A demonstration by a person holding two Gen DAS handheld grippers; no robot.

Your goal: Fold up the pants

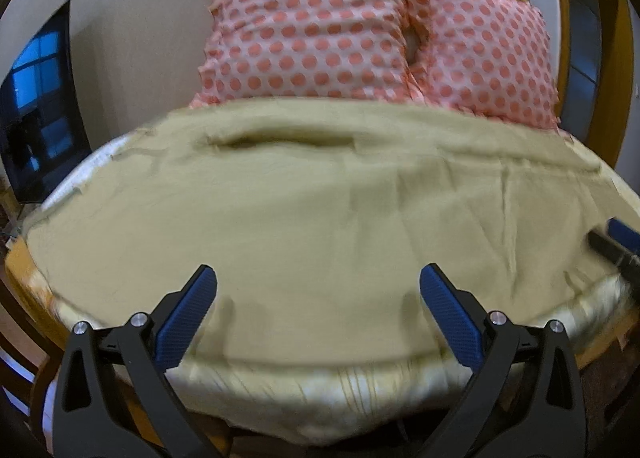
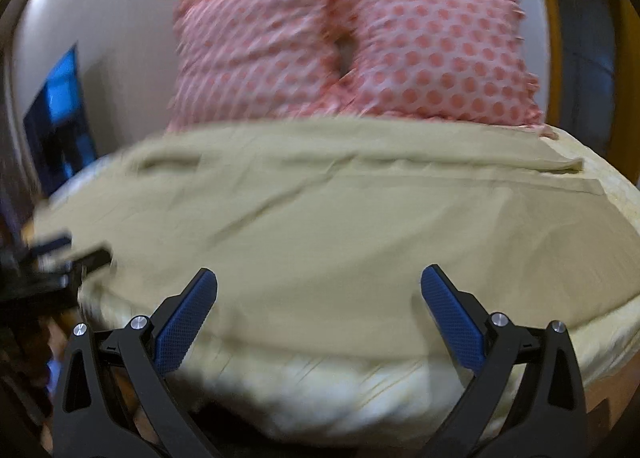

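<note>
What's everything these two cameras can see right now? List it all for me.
pants: one, khaki, spread flat across the bed
bed: one, pale cover, wooden frame, under the pants
pillows: two, pink with coral dots, propped against the wall behind the pants
screen: one, dark with blue reflection, far left
left gripper: one, black with blue pads, open, above the pants' near edge
right gripper: one, black with blue pads, open, above the near edge

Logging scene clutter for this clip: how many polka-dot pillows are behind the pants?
2. One pillow sits left, the other pillow right, touching side by side behind the tan pants. The pants hide their lower edges; others may be concealed.
</note>
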